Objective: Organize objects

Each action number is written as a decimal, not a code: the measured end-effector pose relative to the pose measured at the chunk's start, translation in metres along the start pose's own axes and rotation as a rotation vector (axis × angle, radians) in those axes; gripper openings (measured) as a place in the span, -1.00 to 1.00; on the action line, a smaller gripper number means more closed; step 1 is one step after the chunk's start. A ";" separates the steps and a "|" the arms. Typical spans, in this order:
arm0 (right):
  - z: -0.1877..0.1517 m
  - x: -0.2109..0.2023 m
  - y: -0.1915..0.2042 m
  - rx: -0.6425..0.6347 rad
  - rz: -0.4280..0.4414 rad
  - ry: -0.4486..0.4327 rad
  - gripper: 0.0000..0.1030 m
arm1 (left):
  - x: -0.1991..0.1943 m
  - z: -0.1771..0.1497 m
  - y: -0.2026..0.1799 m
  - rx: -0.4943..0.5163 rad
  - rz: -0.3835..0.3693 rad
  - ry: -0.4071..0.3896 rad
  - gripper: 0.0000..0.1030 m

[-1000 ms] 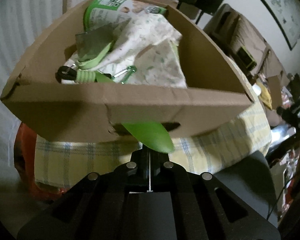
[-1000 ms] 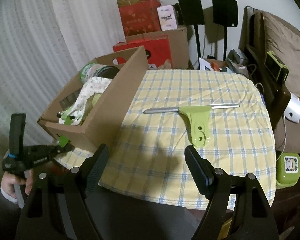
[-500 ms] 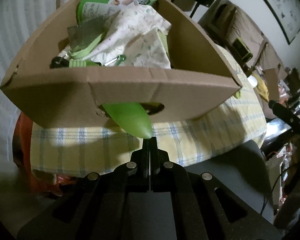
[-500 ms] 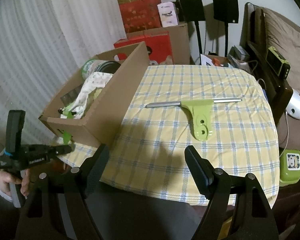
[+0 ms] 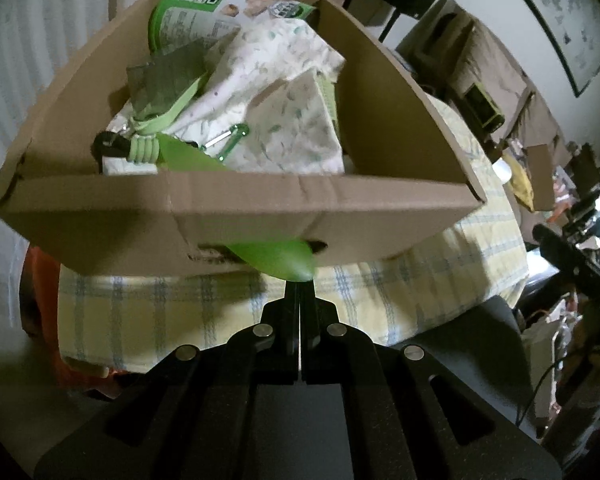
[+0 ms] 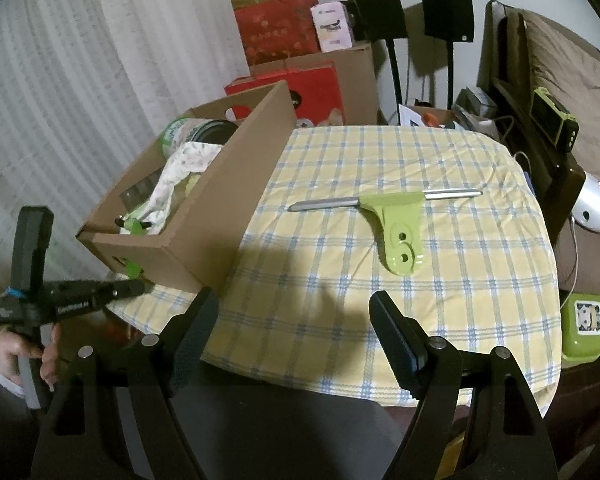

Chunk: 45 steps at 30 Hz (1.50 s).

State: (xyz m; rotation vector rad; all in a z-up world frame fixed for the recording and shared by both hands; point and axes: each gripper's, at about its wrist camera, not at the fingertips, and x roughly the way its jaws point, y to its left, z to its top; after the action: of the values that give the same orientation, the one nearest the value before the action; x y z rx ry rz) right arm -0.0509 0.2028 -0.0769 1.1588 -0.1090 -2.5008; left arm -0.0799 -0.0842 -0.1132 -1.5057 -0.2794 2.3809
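Note:
A cardboard box (image 5: 260,208) stands at the left end of the checked tablecloth (image 6: 380,312). It holds a green can (image 5: 204,12), a patterned cloth (image 5: 284,92) and a green carabiner (image 5: 232,140). A green blade (image 5: 280,258) pokes out through the handle hole in the box's near wall. My left gripper (image 5: 300,286) is shut, its tips right under the blade's end; whether they pinch it I cannot tell. In the right wrist view the left gripper (image 6: 142,286) sits by that hole. My right gripper (image 6: 294,300) hangs open over the table's near edge. A green squeegee (image 6: 396,232) lies beyond it.
Red boxes (image 6: 276,28) and a large carton are stacked behind the table. Two black speakers (image 6: 446,12) stand by the wall. A sofa with a cushion (image 6: 560,72) lines the right side. A green container (image 6: 584,328) sits low right. White curtain (image 6: 80,80) hangs at left.
The green blade's tip covered my left fingertips a second ago; it now ends just above them. The box has shifted a little in the left view. The right view is nearly the same.

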 end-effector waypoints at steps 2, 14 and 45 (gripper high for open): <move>-0.001 0.000 0.001 -0.002 0.001 0.001 0.54 | 0.002 0.004 0.007 -0.015 -0.005 0.008 -1.00; -0.003 0.002 0.000 0.001 0.004 0.012 0.54 | 0.011 -0.008 0.023 -0.063 -0.061 0.062 -1.00; 0.004 -0.023 -0.056 0.013 -0.242 -0.051 0.97 | -0.045 0.008 -0.108 0.161 -0.088 -0.176 0.67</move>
State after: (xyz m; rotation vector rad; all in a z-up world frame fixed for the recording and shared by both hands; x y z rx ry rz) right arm -0.0572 0.2629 -0.0707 1.1754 0.0027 -2.7445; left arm -0.0522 0.0008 -0.0372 -1.1917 -0.1837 2.4050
